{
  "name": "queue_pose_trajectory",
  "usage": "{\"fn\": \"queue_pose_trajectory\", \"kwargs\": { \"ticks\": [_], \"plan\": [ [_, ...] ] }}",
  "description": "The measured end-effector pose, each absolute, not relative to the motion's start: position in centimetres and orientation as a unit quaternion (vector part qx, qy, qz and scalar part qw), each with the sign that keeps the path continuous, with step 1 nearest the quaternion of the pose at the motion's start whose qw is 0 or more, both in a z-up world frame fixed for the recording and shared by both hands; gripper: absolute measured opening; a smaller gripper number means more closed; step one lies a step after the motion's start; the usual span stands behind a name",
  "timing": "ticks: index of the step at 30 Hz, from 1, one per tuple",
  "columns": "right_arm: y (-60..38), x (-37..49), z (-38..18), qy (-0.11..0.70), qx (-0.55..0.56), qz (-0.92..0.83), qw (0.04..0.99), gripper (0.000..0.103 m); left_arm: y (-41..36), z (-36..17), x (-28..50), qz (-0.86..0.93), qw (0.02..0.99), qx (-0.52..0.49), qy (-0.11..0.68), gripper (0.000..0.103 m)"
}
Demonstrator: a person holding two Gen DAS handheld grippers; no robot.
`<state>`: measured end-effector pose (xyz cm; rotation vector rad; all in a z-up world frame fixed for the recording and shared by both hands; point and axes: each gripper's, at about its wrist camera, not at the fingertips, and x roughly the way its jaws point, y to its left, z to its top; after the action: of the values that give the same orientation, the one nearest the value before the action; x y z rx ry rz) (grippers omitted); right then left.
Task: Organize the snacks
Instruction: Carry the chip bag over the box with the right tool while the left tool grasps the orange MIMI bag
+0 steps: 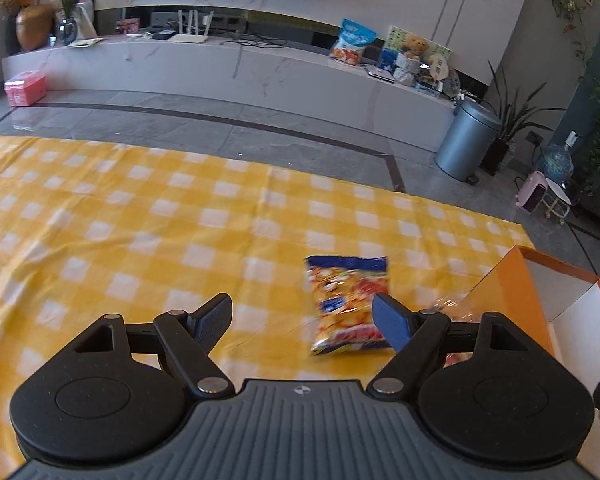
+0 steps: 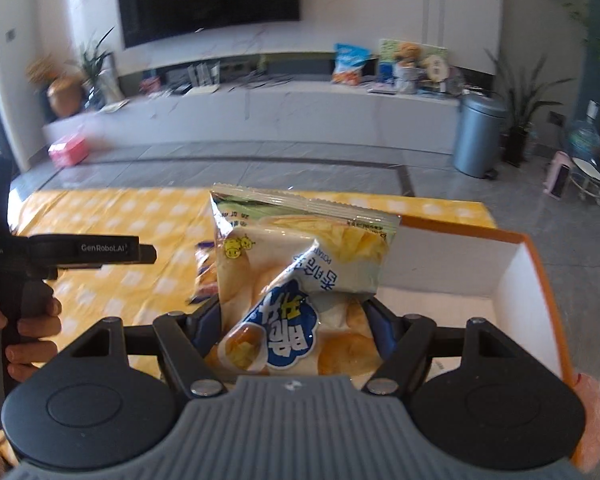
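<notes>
While the right tongs (image 2: pixel 296 320) clamp a pale chip bag (image 2: pixel 300 272) at the near edge of the orange box (image 2: pixel 540 276), the left tongs (image 1: pixel 302 318) stand wide apart, holding nothing. Just beyond their right finger, an orange snack packet (image 1: pixel 346 300) lies flat on the yellow checked surface (image 1: pixel 140 220), left of the box. Farther off stands a grey bin (image 1: pixel 466 140).

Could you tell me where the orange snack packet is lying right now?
In the left wrist view, the orange snack packet lies flat on the yellow checked tablecloth, just ahead of the open left tool, left of the orange box.
</notes>
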<state>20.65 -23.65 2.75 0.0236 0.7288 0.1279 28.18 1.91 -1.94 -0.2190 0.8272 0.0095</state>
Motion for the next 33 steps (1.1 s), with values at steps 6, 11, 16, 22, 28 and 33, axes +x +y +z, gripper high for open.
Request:
{"fn": "queue_pose_trajectory", "kwargs": {
  "ticks": [6, 11, 16, 22, 28, 33],
  "plan": [
    [-24.6, 22.0, 1.5, 0.363, 0.025, 0.055, 0.93, 0.072, -1.5, -4.9, 31.6, 0.011, 0.899, -0.072, 0.431, 0.094],
    [-25.4, 22.3, 0.2, 0.367, 0.037, 0.044, 0.929, 0.072, -3.6, -7.0, 32.9, 0.031, 0.902, -0.009, 0.43, 0.094],
    [-25.3, 22.7, -0.7, 0.368, 0.029, 0.026, 0.929, 0.072, -3.9, -8.3, 33.6, -0.005, 0.898, -0.025, 0.438, 0.094],
    [-25.8, 22.9, -2.2, 0.381, 0.034, 0.017, 0.924, 0.072, -3.4, -9.3, 34.2, -0.006, 0.892, -0.062, 0.447, 0.098],
    [-25.9, 22.7, -2.1, 0.378, 0.032, 0.017, 0.925, 0.072, -1.4, -9.3, 34.1, -0.02, 0.871, -0.154, 0.466, 0.058],
    [-26.1, 22.5, -2.0, 0.377, 0.039, 0.019, 0.925, 0.072, -1.9, -8.2, 33.2, -0.002, 0.884, -0.103, 0.455, 0.05]
  ]
}}
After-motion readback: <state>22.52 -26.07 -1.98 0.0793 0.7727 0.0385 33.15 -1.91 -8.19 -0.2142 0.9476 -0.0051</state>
